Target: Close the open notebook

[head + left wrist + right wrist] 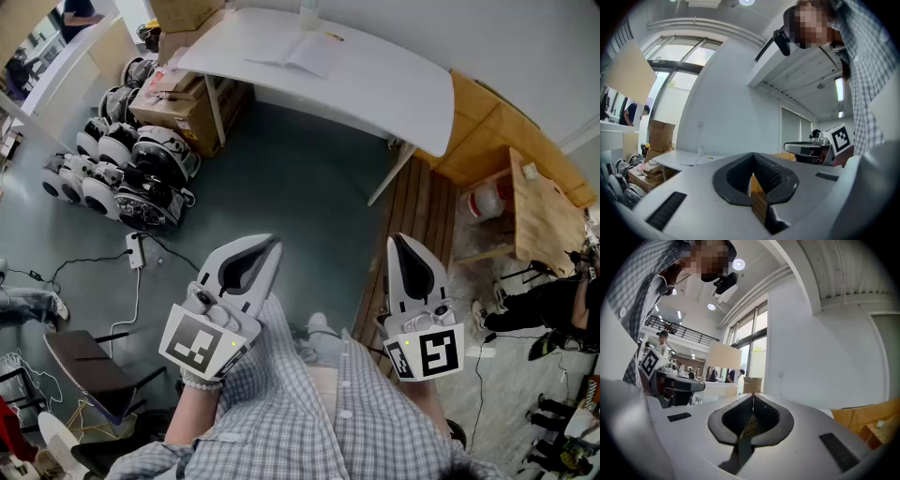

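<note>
An open notebook (302, 52) lies with its white pages up on a white table (394, 89) at the far side of the room; in the left gripper view the same table (675, 160) shows small at the left. My left gripper (274, 244) and right gripper (397, 240) are held level close to my body, well short of the table, above the grey floor. Both have their jaws together with nothing between them. In the left gripper view the left gripper's tips (753, 154) meet. The right gripper's tips (753, 394) also meet in the right gripper view.
A clear bottle (309, 11) stands on the table behind the notebook. Cardboard boxes (187, 103) and a row of white rounded devices (122, 169) sit left of the table. Wooden furniture (539, 202) fills the right. A power strip (136, 251) and a chair (84, 370) are on the floor.
</note>
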